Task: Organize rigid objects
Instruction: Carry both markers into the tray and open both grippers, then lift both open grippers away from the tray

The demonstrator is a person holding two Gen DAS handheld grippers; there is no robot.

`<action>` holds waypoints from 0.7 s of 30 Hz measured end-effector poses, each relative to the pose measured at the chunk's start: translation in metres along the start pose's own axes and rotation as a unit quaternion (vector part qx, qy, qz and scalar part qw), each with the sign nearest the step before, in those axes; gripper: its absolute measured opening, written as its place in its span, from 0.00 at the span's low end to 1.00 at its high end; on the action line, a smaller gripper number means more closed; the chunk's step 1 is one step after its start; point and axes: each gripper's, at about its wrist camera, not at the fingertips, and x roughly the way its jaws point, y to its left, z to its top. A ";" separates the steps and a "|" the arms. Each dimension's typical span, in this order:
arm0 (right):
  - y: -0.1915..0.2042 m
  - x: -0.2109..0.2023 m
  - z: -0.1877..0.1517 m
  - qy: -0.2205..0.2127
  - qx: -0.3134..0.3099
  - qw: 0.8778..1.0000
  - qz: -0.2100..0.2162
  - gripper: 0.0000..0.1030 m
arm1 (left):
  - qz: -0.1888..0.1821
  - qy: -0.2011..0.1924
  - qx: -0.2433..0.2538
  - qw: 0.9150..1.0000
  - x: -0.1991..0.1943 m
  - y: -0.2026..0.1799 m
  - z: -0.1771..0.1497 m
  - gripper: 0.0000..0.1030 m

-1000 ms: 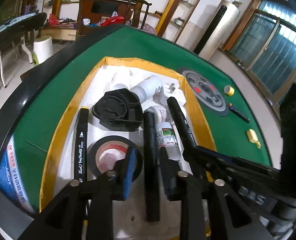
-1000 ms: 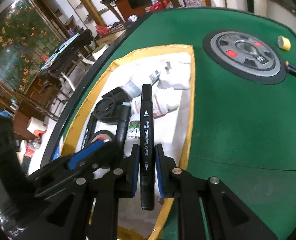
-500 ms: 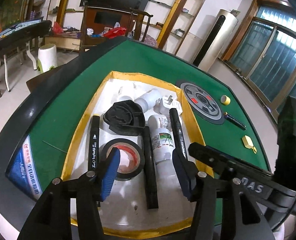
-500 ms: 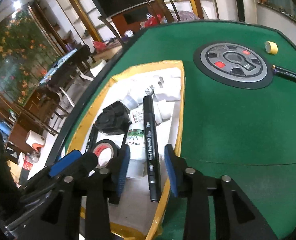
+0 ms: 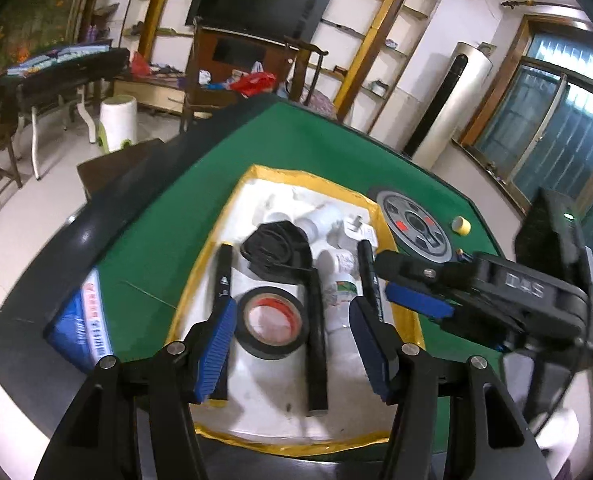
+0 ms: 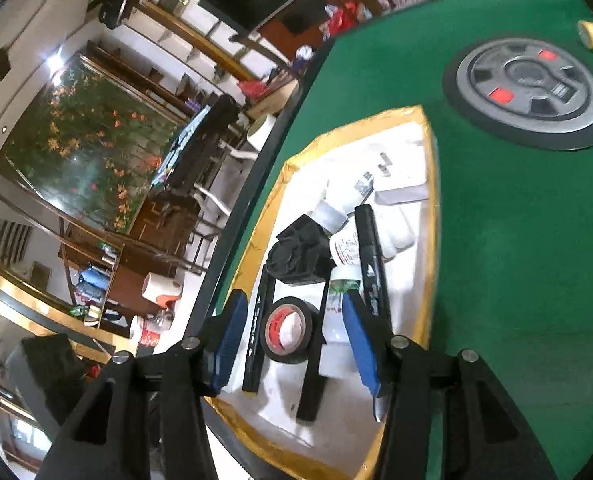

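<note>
Both grippers hang over a white tray (image 5: 256, 408) with a yellow rim, which sits on a green table (image 5: 168, 232).

The left gripper (image 5: 292, 344) fills the bottom of its view, jaws opening and fairly wide, nothing gripped. Between its blue pads in the picture, but down on the tray, lie a tape roll (image 5: 271, 322) and a black marker (image 5: 316, 344). A second marker (image 5: 222, 276) lies at the tray's left, a third (image 5: 370, 276) at its right, just beside a white bottle (image 5: 342, 300). Above the roll sits a black lump (image 5: 276, 250), perhaps a coiled strap; the blur leaves it unclear.

The right gripper (image 6: 296, 344) sits low in its own view, jaws opening, nothing pressed between the pads. The right-hand marker (image 6: 370, 264) lies just past its right pad; whether they touch is not clear. The roll (image 6: 288, 330) lies in the gap, on the tray.

A grey disc (image 6: 528, 88) is set in the table at upper right, a small yellow roll (image 6: 592, 34) beyond it.
</note>
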 end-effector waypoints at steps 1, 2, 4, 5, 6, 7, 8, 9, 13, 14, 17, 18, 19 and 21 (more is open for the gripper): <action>-0.001 0.006 0.002 0.008 0.004 1.000 0.006 0.47 | 0.003 -0.001 0.003 1.000 0.000 -0.001 0.000 0.61; -0.001 0.014 0.003 0.019 0.011 1.000 0.014 0.47 | 0.003 -0.002 0.004 1.000 0.000 -0.001 0.000 0.61; -0.001 0.027 0.007 0.029 0.014 0.999 -0.007 0.48 | 0.000 0.001 0.006 1.000 0.002 -0.003 -0.001 0.61; 0.001 0.028 0.010 0.021 0.005 1.000 -0.022 0.48 | -0.001 0.003 0.007 1.000 0.003 -0.003 -0.001 0.61; 0.002 0.029 0.013 0.016 -0.005 0.999 -0.036 0.48 | -0.003 0.006 0.009 1.000 0.004 -0.005 -0.002 0.61; 0.003 0.028 0.016 0.009 -0.012 0.998 -0.053 0.48 | -0.004 0.008 0.012 1.000 0.005 -0.005 -0.004 0.61; 0.002 0.024 0.018 -0.007 -0.015 0.996 -0.086 0.48 | -0.003 0.009 0.015 1.000 0.006 -0.006 -0.005 0.61; -0.003 0.021 0.018 -0.016 -0.012 0.994 -0.105 0.48 | -0.001 0.010 0.018 1.000 0.006 -0.007 -0.006 0.61; -0.010 0.012 0.019 -0.025 0.004 0.996 -0.081 0.48 | 0.003 0.013 0.030 0.999 0.010 -0.014 -0.009 0.61; -0.008 0.008 0.017 -0.030 0.002 0.996 -0.080 0.49 | 0.004 0.014 0.033 0.999 0.010 -0.016 -0.010 0.61; 0.001 -0.008 0.009 -0.051 -0.026 0.995 -0.083 0.50 | 0.010 0.011 0.048 0.999 0.010 -0.024 -0.013 0.61; 0.002 -0.017 0.004 -0.062 -0.037 0.993 -0.089 0.51 | 0.014 0.010 0.053 0.998 0.009 -0.027 -0.014 0.61; 0.002 -0.025 -0.001 -0.073 -0.046 0.992 -0.094 0.53 | 0.018 0.008 0.057 0.998 0.009 -0.030 -0.016 0.61; 0.003 -0.038 -0.011 -0.095 -0.063 0.988 -0.108 0.58 | 0.030 0.001 0.068 0.997 0.008 -0.037 -0.018 0.61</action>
